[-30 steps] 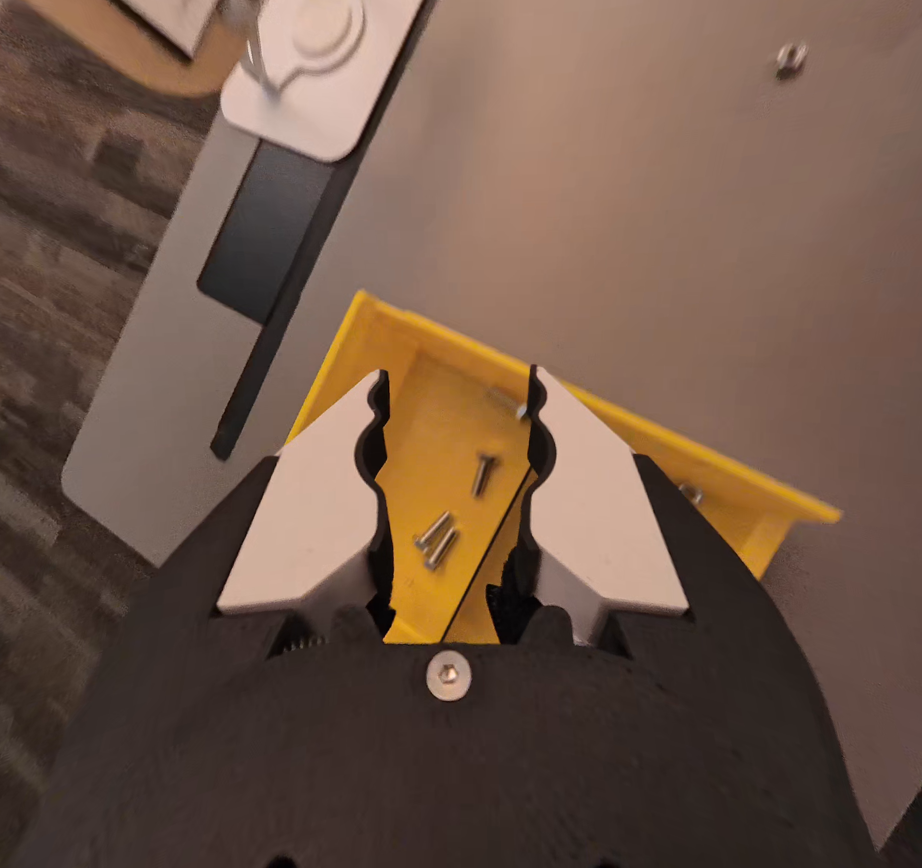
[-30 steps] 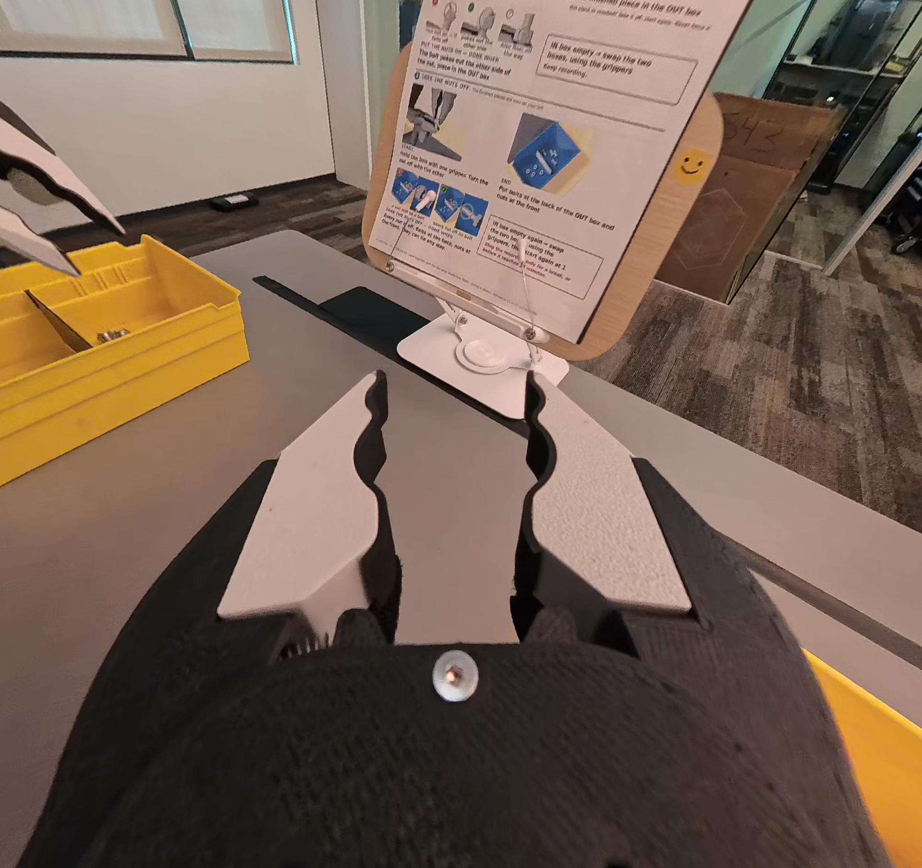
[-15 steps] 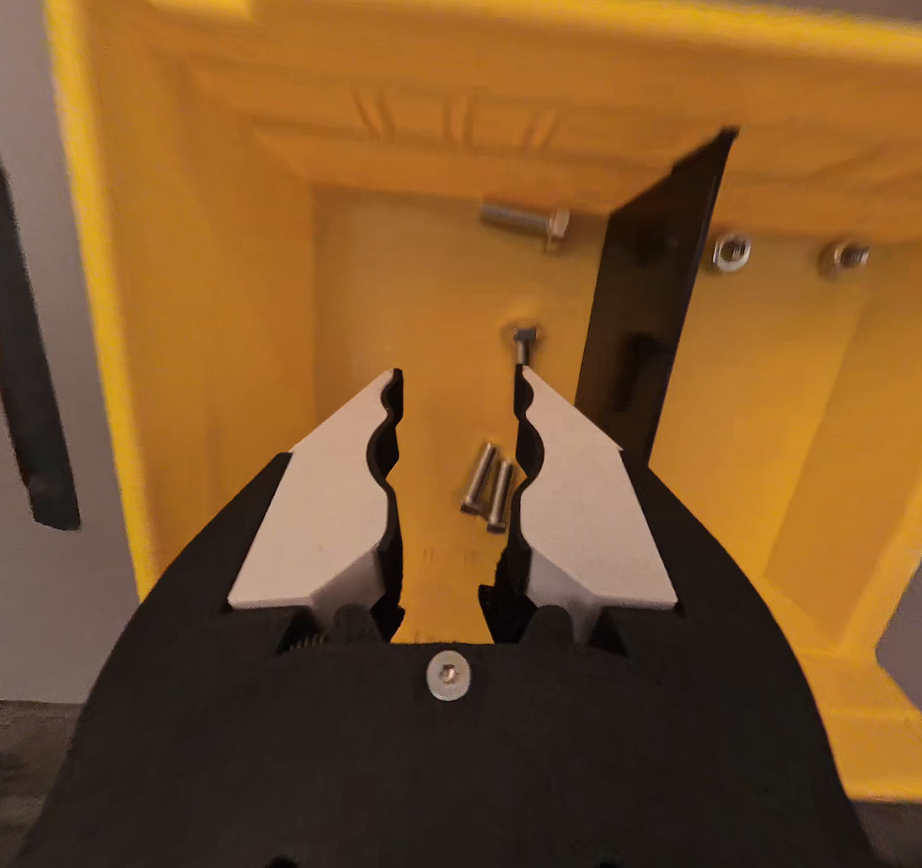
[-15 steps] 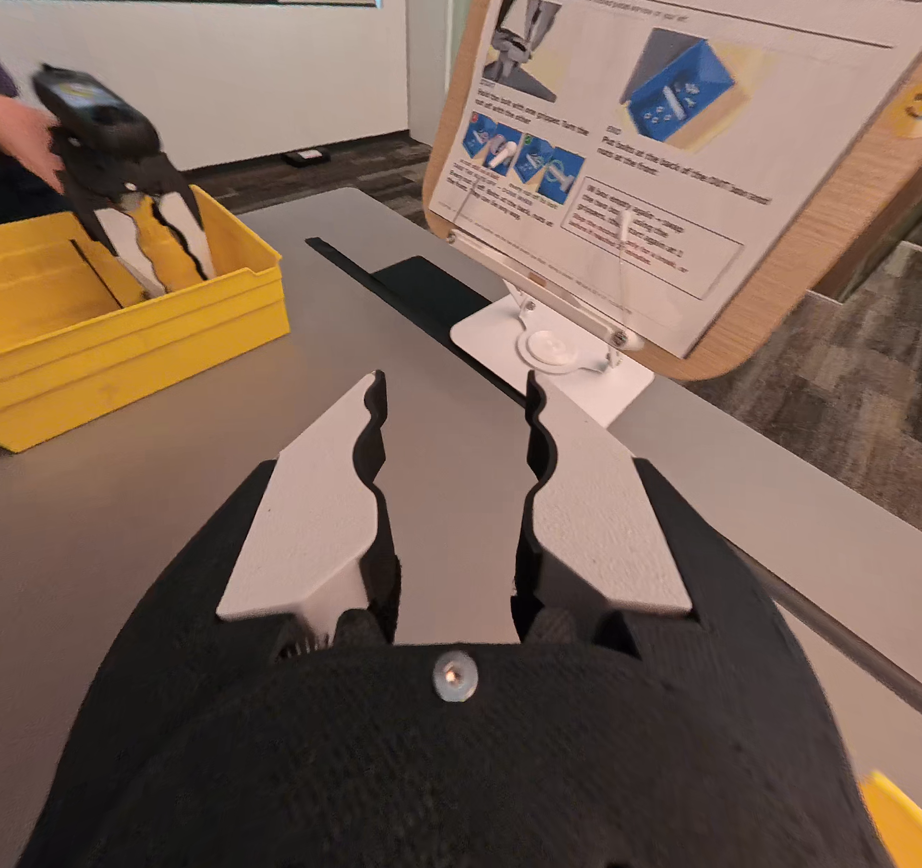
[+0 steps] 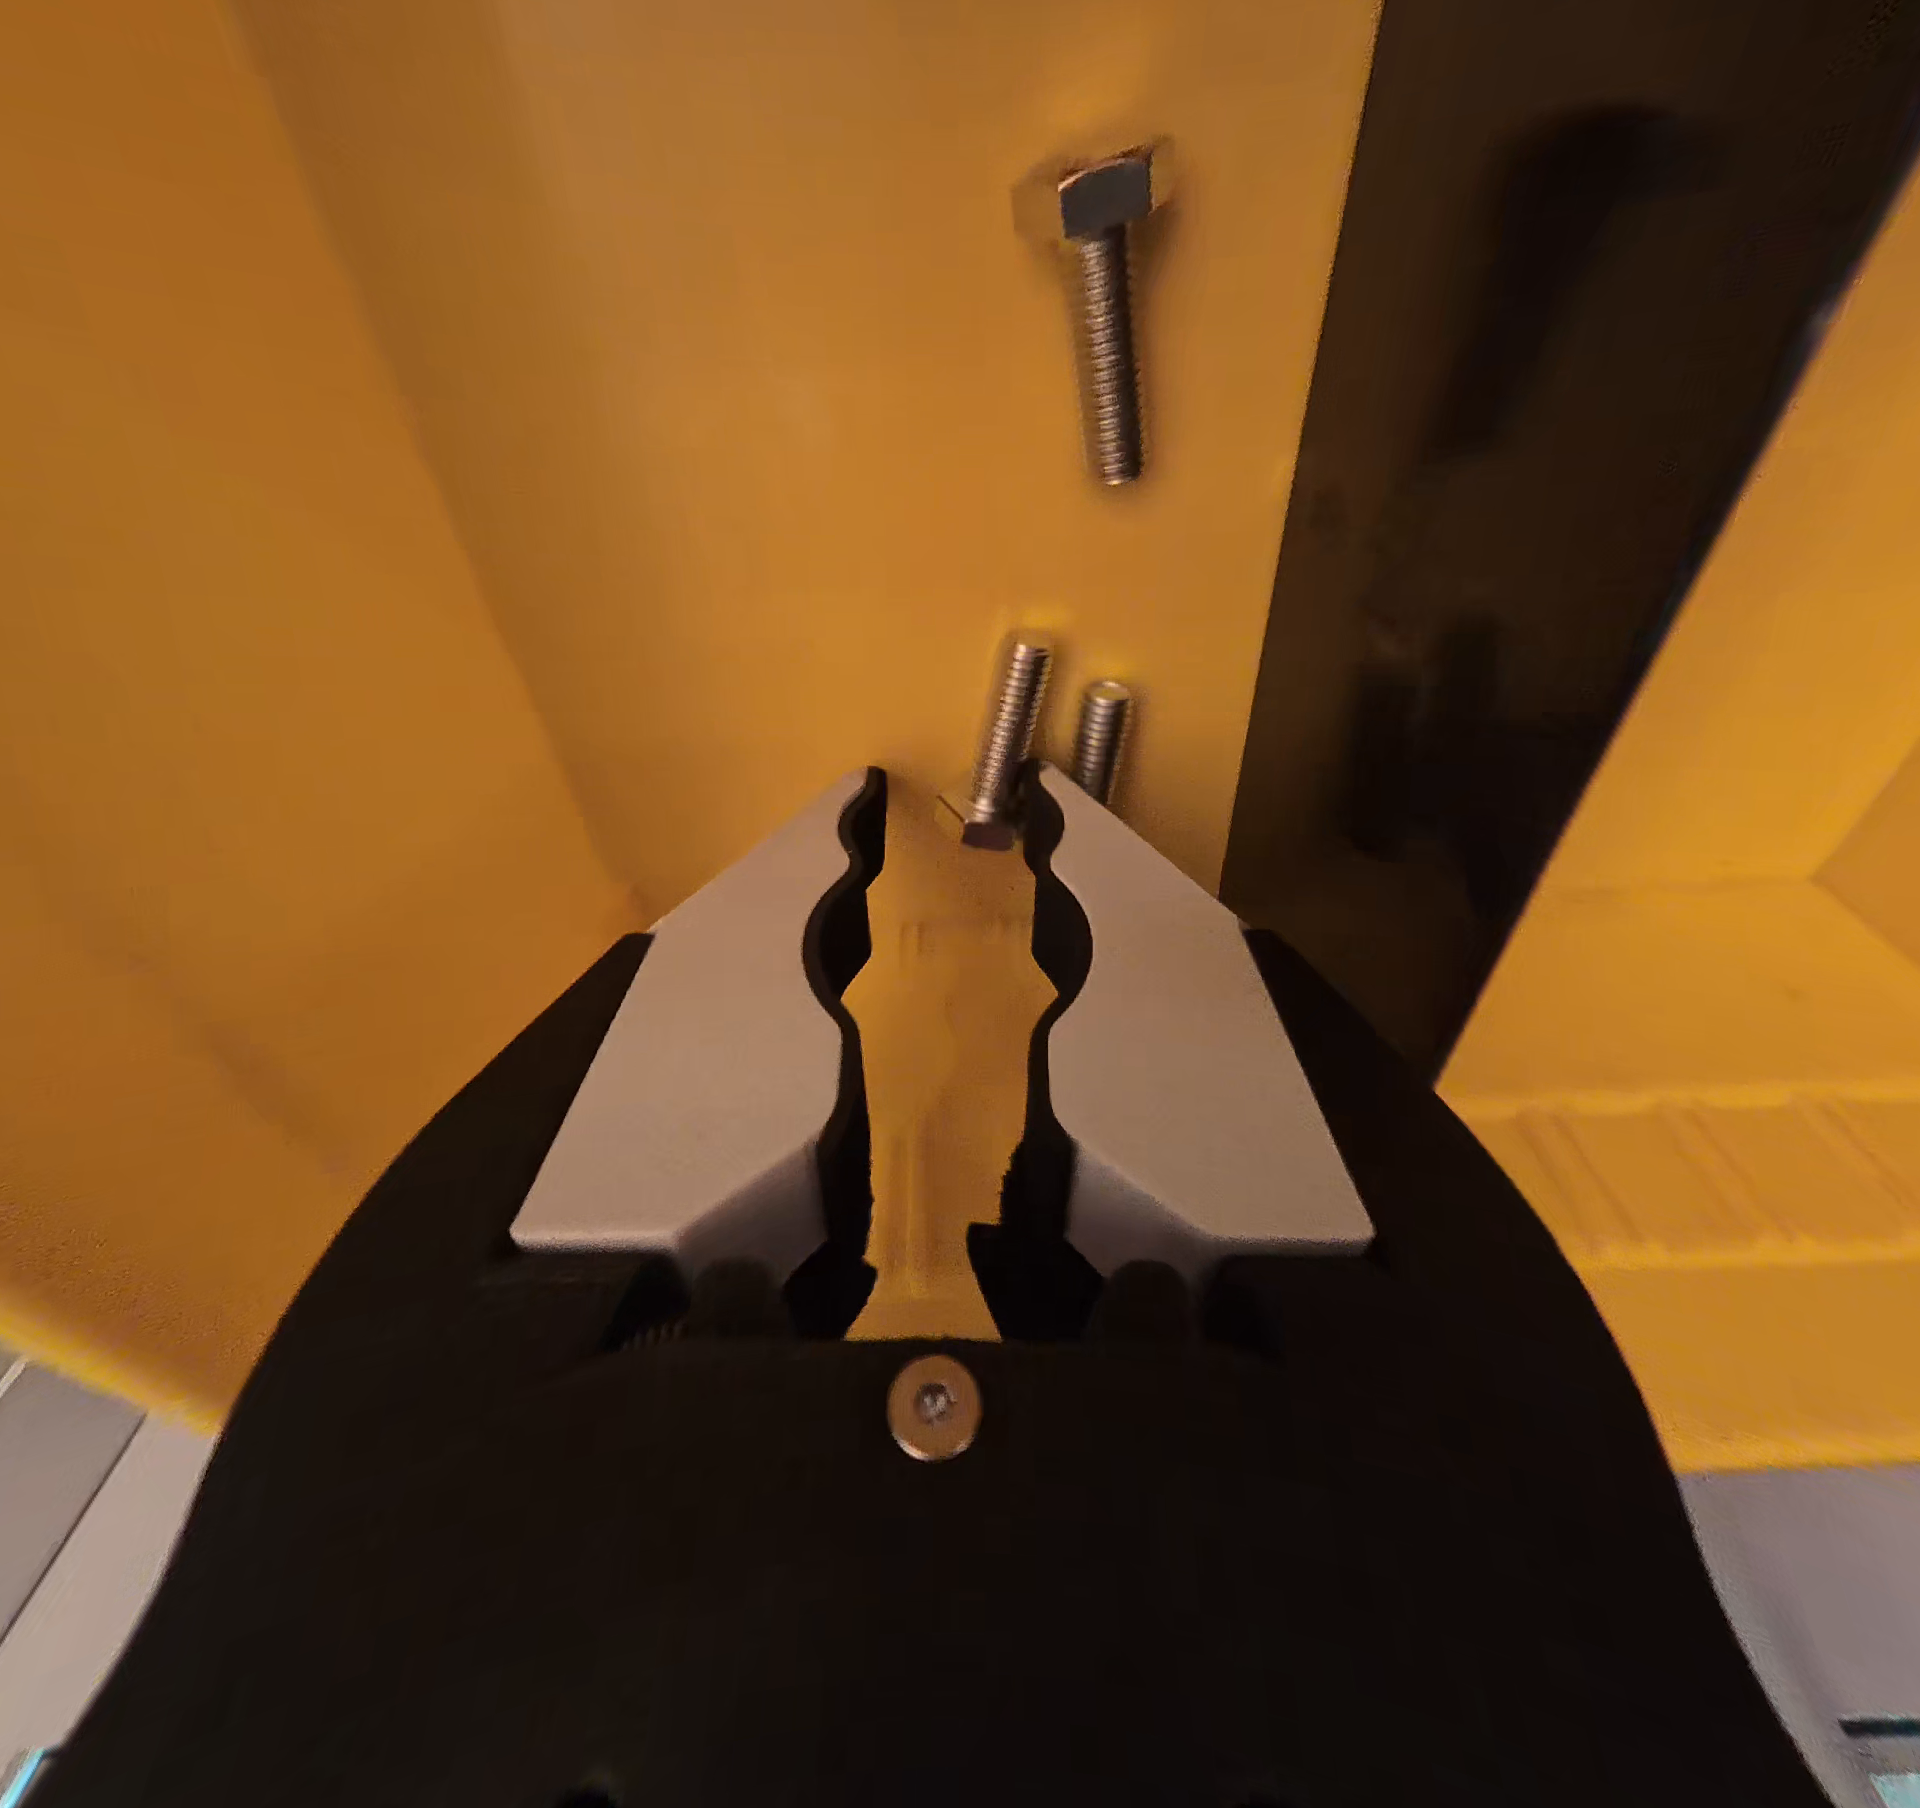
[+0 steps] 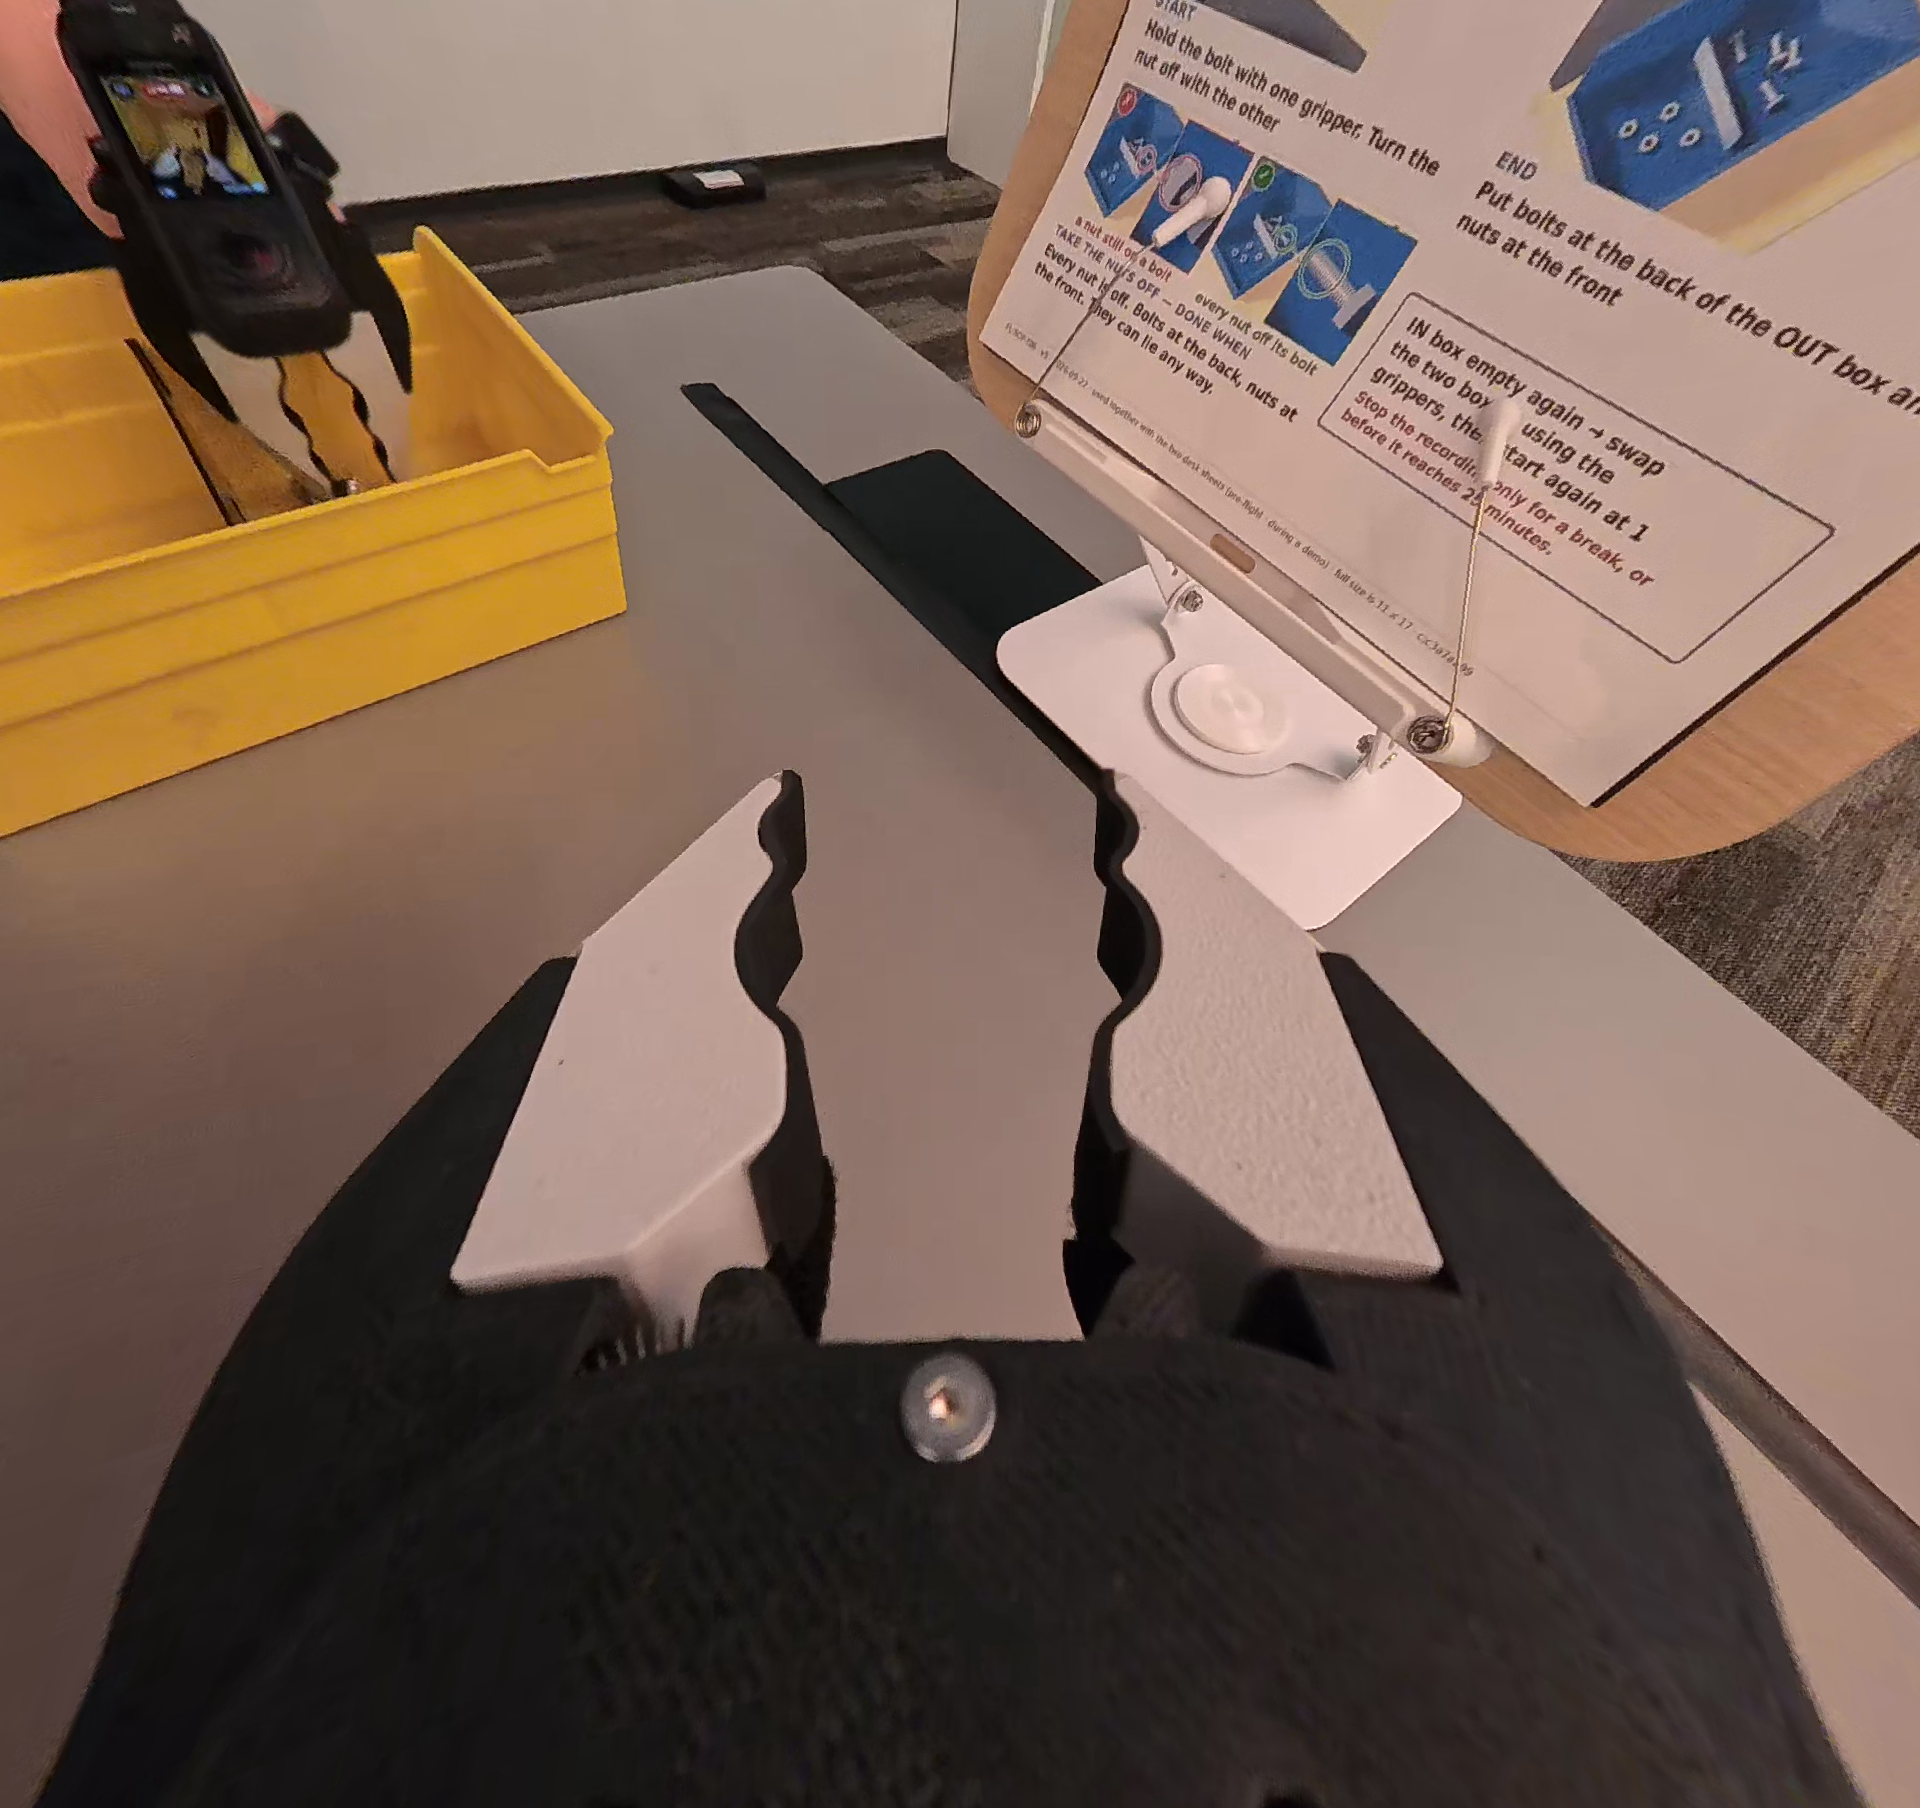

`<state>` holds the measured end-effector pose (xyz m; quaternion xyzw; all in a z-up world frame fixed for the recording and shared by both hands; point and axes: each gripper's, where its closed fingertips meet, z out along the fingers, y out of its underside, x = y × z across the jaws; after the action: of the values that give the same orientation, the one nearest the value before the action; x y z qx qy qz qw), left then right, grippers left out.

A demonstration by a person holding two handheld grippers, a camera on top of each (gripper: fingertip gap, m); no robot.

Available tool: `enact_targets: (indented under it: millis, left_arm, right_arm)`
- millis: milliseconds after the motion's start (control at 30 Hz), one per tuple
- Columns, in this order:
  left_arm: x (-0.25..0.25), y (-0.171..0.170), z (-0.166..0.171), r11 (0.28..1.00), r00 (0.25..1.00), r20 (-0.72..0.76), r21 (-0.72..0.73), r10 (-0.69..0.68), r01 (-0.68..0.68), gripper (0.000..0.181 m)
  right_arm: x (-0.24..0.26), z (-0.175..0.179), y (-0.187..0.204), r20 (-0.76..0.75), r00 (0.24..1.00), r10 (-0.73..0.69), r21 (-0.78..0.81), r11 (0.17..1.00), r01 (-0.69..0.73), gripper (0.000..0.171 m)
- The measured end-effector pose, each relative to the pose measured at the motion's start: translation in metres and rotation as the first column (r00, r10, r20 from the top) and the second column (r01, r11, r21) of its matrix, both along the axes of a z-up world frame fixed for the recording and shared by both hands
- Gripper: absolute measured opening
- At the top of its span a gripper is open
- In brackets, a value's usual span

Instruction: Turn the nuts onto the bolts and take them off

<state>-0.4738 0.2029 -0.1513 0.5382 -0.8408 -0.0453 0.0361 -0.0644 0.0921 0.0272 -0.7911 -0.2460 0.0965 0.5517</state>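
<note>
1. The nearest bolt (image 5: 1003, 740) lies on the floor of the yellow bin (image 5: 312, 615), in the compartment left of the black divider (image 5: 1455, 511). Its long axis runs roughly along the left gripper's line of reach, with the hex head toward the gripper and the threaded end pointing away.
2. Its head sits just inside the tips of the left gripper (image 5: 954, 802), close against the right-hand fingertip (image 5: 1049, 823); whether it touches is hard to tell. The jaws are at a narrow gap and nothing is clamped.
3. A second bolt (image 5: 1101, 735) lies just beside the first, nearly parallel, its lower part hidden behind the right-hand finger.
4. A third bolt (image 5: 1107, 314) lies farther off toward the bin's far wall, head away from the gripper, shank pointing back toward it.
5. In the right wrist view the left gripper (image 6: 332, 428) is tipped steeply down into the bin's (image 6: 312, 595) right end, held by a person's hand (image 6: 42, 75) at the far left edge of the grey table (image 6: 520, 875).
6. The right gripper (image 6: 948, 802) hovers over the table's middle, well apart from the bin, jaws wide and empty, pointing toward the white base of an instruction board stand (image 6: 1236, 719).
</note>
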Motion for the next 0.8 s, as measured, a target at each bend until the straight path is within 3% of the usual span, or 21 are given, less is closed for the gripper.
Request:
enact_targets:
  millis: [167, 300, 367, 433, 500, 600, 667, 700, 800]
  left_arm:
    - [0.002, 0.001, -0.004, 1.0, 1.0, -0.007, 0.006, 0.017, -0.017, 0.009]
    - [0.004, 0.007, -0.002, 0.995, 0.997, -0.005, 0.057, 0.079, -0.079, 0.008]
    - [0.012, 0.014, 0.007, 0.987, 0.989, 0.087, 0.098, 0.123, -0.131, 0.008]
    - [0.028, 0.015, 0.029, 0.967, 0.935, 0.274, 0.054, 0.225, -0.248, 0.008]
    - [0.051, 0.012, 0.067, 0.93, 0.773, 0.53, -0.094, 0.349, -0.355, 0.007]
    - [0.071, -0.001, 0.151, 0.858, 0.335, 0.796, -0.414, 0.504, -0.304, 0.007]
    - [0.068, -0.018, 0.214, 0.812, 0.023, 0.815, -0.574, 0.579, -0.1, 0.007]
    - [0.061, -0.027, 0.242, 0.794, -0.097, 0.789, -0.608, 0.606, 0.011, 0.007]
    - [0.039, -0.043, 0.296, 0.794, -0.36, 0.713, -0.584, 0.601, 0.169, 0.007]
  right_arm:
    - [-0.002, 0.002, -0.002, 0.002, 1.0, 0.008, 0.006, 1.0, -0.008, 0.056]
    - [-0.003, 0.005, -0.005, -0.011, 1.0, 0.015, 0.013, 1.0, -0.015, 0.056]
    - [-0.004, 0.009, -0.008, -0.009, 1.0, 0.02, 0.021, 1.0, -0.019, 0.056]
    - [-0.004, 0.012, -0.013, 0.002, 1.0, 0.025, 0.03, 0.999, -0.025, 0.056]
    - [-0.003, 0.018, -0.018, 0.009, 1.0, 0.029, 0.047, 0.998, -0.029, 0.056]
    - [-0.009, 0.031, -0.028, -0.043, 0.997, 0.065, 0.066, 0.996, -0.062, 0.056]
    - [-0.023, 0.04, -0.037, -0.13, 0.981, 0.142, 0.076, 0.988, -0.133, 0.056]
    - [-0.034, 0.044, -0.043, -0.182, 0.962, 0.203, 0.079, 0.978, -0.191, 0.056]
    - [-0.067, 0.05, -0.066, -0.281, 0.887, 0.368, 0.065, 0.929, -0.365, 0.051]
